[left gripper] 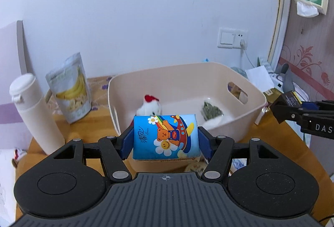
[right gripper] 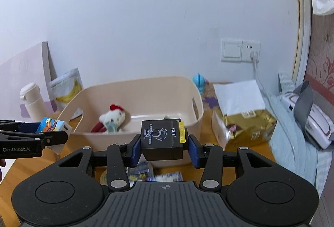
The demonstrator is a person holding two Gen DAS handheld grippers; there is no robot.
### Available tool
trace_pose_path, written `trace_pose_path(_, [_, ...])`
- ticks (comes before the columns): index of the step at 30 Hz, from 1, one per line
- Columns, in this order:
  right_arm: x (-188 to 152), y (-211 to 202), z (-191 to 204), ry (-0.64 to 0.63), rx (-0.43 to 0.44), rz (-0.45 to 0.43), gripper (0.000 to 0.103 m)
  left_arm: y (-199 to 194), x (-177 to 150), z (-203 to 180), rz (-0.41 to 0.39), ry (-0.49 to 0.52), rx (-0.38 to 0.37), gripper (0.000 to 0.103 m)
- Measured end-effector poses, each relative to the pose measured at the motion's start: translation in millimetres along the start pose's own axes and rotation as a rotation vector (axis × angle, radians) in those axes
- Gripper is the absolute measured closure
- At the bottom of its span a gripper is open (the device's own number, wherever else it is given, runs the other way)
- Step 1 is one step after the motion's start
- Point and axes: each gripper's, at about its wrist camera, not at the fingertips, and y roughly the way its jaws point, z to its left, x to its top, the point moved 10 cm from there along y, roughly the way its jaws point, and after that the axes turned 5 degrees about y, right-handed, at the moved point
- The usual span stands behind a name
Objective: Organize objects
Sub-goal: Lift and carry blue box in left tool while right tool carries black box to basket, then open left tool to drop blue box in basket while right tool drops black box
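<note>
Surface: a wooden table (left gripper: 269,133) is seen, set against a pale wall (left gripper: 135,18).
Wall fittings: a switch and socket plate (left gripper: 232,38) with a plug inserted.
Bin: a cream plastic basket (left gripper: 187,72) stands on the table; a white plush toy (right gripper: 110,118) and a small green packet (left gripper: 211,112) lie inside.
Left gripper (left gripper: 166,139): partly closed, clamped on a blue tissue pack (left gripper: 167,136) held just before the basket.
Right gripper (right gripper: 163,144): partly closed, clamped on a black box (right gripper: 161,139).
Left of basket: a white bottle (left gripper: 35,112) and a banana chip pouch (left gripper: 71,89).
Right of basket: a gold bag (right gripper: 244,124) and bedding (right gripper: 292,122).
</note>
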Motion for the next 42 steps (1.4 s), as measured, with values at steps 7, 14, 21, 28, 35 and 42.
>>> trace_pose_path(7, [22.7, 13.4, -1.4, -0.011, -0.01, -0.025, 0.059, 14.4, 22.4, -2.2, -0.024, 0.033, 0.011, 0.039])
trace_pose_path(14, [38.6, 35.1, 0.1, -0.02, -0.008, -0.028, 0.059, 43.6, 32.9, -2.9, -0.011, 0.035, 0.011, 0.039])
trace_pose_path(21, [46.0, 59.3, 0.5, -0.032, -0.007, -0.014, 0.059, 83.7, 31.2, 3.7, 0.048, 0.009, 0.015, 0.039])
trace_pose_path(28, [45.8, 91.3, 3.7, -0.076, -0.012, 0.03, 0.059, 117.2, 24.1, 8.7, 0.118, -0.004, 0.006, 0.039])
trace_pose_path(35, [37.3, 115.4, 4.7, -0.096, -0.016, 0.089, 0.059, 134.5, 9.9, 7.0, 0.212, -0.029, -0.034, 0.039])
trace_pose_path(42, [28.3, 124.1, 5.5, -0.106, -0.01, 0.137, 0.056, 137.2, 4.9, 6.9, 0.243, -0.054, -0.044, 0.037])
